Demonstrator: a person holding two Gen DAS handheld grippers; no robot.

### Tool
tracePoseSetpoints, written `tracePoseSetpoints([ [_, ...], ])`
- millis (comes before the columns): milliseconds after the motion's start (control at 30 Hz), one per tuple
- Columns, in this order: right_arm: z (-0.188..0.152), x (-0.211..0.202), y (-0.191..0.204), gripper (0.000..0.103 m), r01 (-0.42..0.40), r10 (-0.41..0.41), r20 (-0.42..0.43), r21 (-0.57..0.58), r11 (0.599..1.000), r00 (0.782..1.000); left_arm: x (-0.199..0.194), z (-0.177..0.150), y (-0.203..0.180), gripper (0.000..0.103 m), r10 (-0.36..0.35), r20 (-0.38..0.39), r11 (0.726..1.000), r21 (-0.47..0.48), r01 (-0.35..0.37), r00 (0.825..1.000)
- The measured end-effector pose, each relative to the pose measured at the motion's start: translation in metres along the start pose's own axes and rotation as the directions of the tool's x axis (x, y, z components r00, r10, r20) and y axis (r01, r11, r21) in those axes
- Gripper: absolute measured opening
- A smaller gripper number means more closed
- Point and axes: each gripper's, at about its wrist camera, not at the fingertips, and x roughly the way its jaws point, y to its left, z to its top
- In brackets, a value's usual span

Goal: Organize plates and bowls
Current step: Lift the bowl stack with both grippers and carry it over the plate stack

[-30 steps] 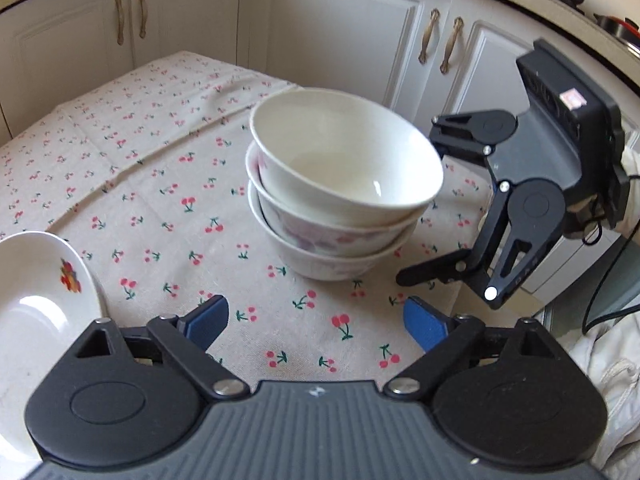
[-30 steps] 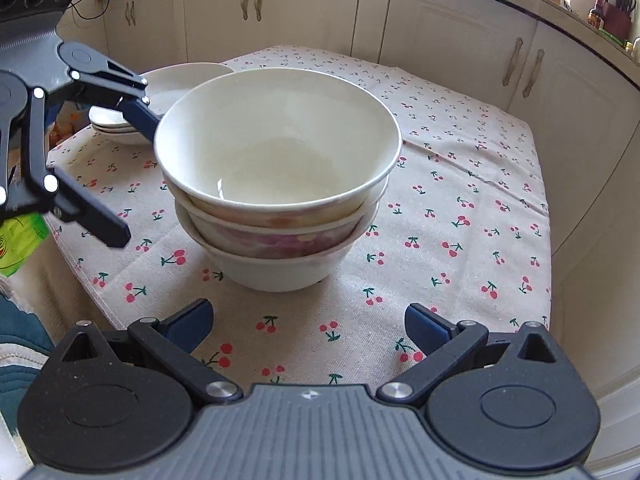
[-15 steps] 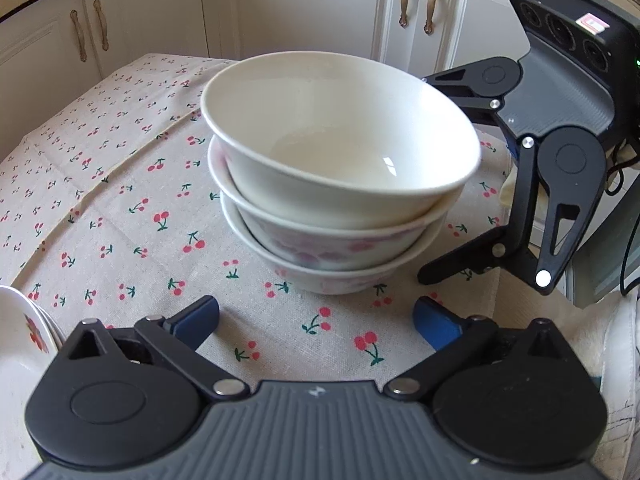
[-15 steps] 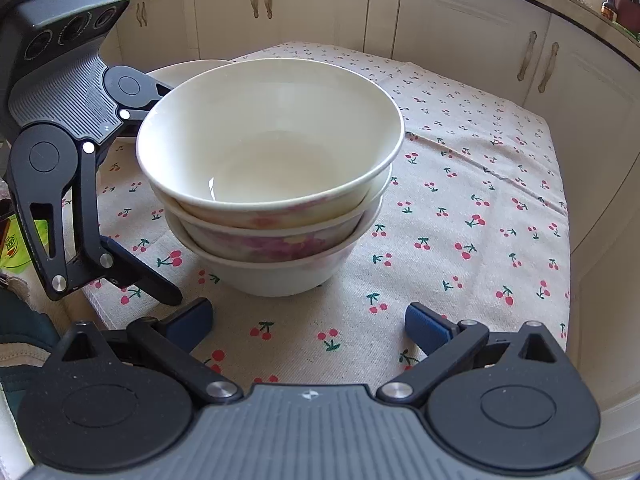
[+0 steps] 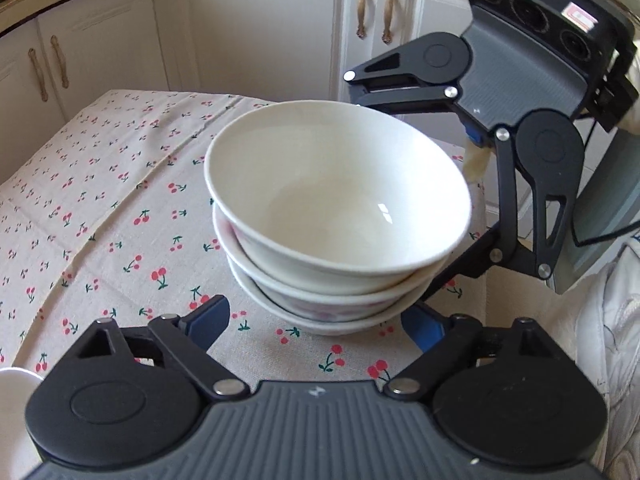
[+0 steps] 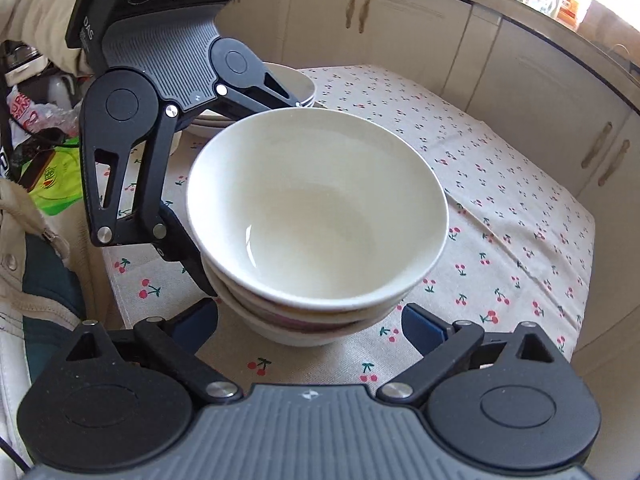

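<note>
Plates [image 6: 296, 88] sit stacked at the table's [image 6: 500, 184] far left corner in the right wrist view, and three bowls [image 6: 316, 220] are nested mid-table – stacking looks done, moving the pile is probably what's left. Left gripper [image 5: 316, 322] and right gripper [image 6: 310, 322] flank the bowl stack, both spread with jaws just closing in, pads not yet pressing the bottom bowl. Readable text: only "DAS" on the left gripper's housing – nothing on the crockery.
</note>
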Motion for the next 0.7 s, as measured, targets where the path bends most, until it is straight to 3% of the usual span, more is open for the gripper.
tracePoseSetpoints([
  [300, 0.012, 0.003, -0.009, 0.09, -0.065, 0.063, -0.054, -0.047, 0.997, 0.997, 0.0, 0.004, 0.005, 0.083, -0.068, -0.009, 0.996, 0.054, 0.069, 0.998],
  [700, 0.015, 0.011, -0.021, 0.089, -0.094, 0.094, -0.073, 0.004, 0.996, 0.993, 0.003, 0.005, 0.01, 0.08, -0.11, -0.002, 0.992, 0.053, 0.11, 0.994],
])
